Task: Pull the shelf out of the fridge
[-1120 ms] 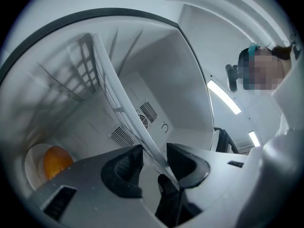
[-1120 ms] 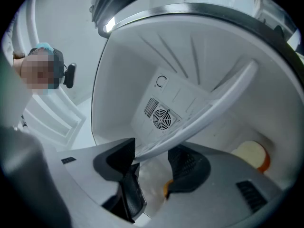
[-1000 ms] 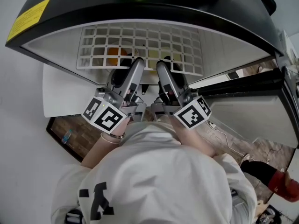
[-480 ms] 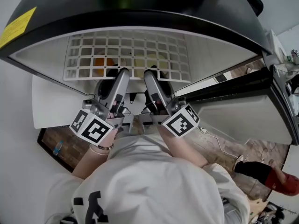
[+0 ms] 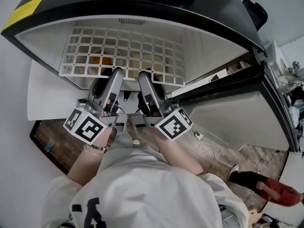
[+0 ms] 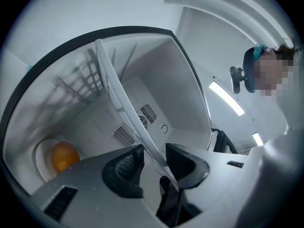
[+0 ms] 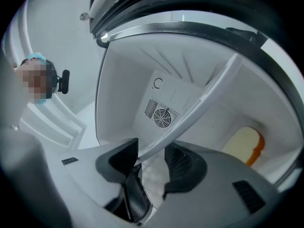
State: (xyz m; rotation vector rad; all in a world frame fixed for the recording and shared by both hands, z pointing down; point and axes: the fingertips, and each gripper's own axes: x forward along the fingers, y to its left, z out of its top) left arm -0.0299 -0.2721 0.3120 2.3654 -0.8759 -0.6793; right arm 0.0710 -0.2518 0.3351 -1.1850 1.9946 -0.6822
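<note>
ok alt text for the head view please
A person's left gripper and right gripper reach to the front edge of a white grid shelf in an open fridge; both sets of jaws have just been closing with the shelf edge between them.

The fridge (image 5: 223, 18) is black outside and white inside, with a yellow label (image 5: 21, 12). The shelf (image 5: 118, 49) is a white grid. The fruit (image 6: 64, 156) is bright orange, its plate (image 6: 40, 151) white. The bread (image 7: 242, 144) is pale with an orange-brown crust. The shirt (image 5: 142, 189) is white with black print, the floor (image 5: 52, 137) brown and wood-patterned, the shoe (image 5: 280, 194) red.
</note>
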